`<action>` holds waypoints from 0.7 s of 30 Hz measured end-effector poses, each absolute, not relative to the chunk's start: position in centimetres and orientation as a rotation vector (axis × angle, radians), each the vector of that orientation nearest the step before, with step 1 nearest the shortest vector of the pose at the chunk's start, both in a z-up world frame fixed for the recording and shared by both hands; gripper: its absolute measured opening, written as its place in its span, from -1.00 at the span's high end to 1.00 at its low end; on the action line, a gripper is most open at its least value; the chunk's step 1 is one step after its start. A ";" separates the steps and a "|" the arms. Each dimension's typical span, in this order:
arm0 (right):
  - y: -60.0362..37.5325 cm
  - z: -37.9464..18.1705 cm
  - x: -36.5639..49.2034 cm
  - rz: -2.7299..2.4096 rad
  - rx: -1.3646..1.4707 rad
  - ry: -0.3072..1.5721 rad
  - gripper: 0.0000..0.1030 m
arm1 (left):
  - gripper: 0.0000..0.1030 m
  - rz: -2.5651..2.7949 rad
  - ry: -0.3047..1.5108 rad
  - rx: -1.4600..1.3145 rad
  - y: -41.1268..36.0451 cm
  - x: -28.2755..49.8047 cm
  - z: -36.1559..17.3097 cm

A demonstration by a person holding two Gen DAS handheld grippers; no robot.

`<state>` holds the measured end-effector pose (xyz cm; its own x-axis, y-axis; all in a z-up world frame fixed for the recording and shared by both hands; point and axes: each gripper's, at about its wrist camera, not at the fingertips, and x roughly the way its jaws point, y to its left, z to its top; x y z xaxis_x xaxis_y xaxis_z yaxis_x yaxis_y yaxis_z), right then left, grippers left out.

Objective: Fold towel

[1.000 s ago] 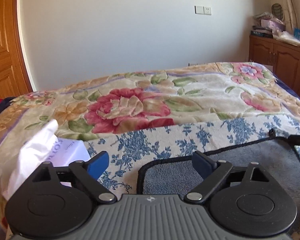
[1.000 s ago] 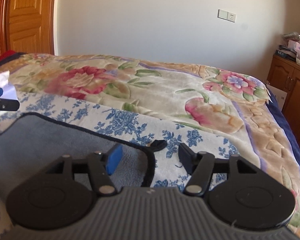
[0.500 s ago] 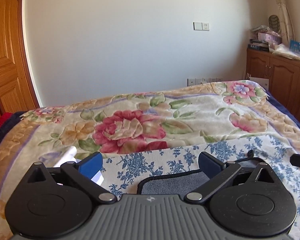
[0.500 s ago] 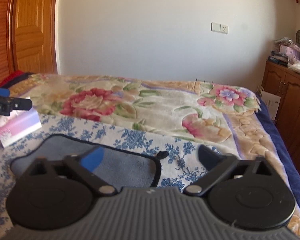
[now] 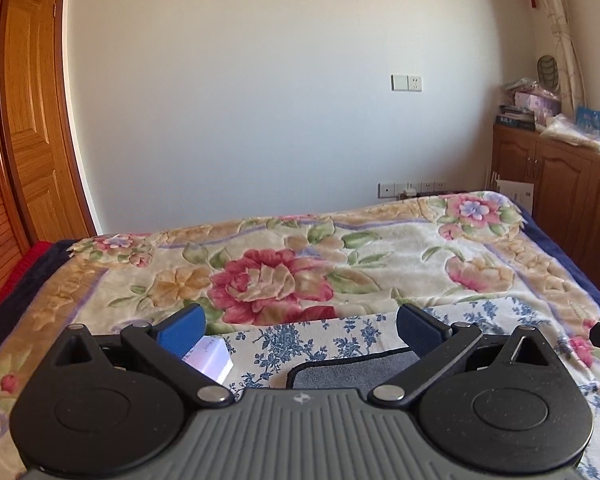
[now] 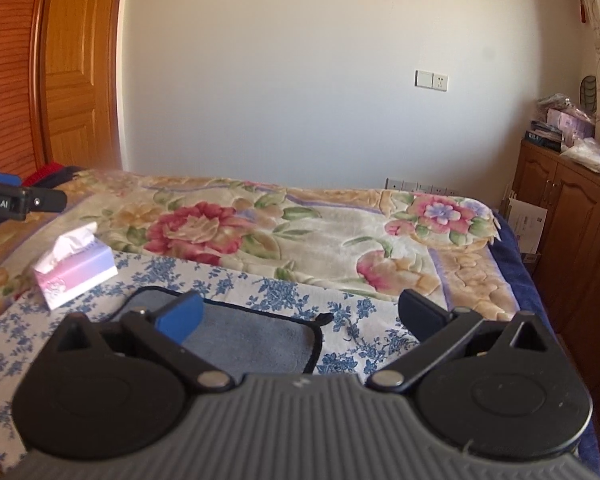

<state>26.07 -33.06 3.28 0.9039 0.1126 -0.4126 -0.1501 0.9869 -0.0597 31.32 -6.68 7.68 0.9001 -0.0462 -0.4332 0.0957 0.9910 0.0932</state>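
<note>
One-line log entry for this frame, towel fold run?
left gripper: open, empty | right gripper: open, empty | towel: flat on bed, not held | tissue box: left of towel

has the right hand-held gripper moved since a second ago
Yes. The right hand-held gripper has pulled up and back from the grey towel: the wall socket sits lower in its view, and the tissue box now shows.

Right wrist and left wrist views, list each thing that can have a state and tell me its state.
left gripper: jaws open, holding nothing.
right gripper: jaws open, holding nothing.
gray towel: lying flat on the blue-flowered cloth.
tissue box: tissue sticking out the top.
wooden door: cannot tell.
</note>
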 end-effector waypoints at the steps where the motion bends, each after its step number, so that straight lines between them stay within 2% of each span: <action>1: -33.0 3.6 25.7 0.137 -0.092 0.416 -1.00 | -1.00 -0.073 0.443 0.113 -6.7 30.9 8.0; 21: -32.0 6.5 17.6 0.150 -0.091 0.382 -1.00 | -1.00 -0.064 0.439 0.125 -5.2 21.2 11.5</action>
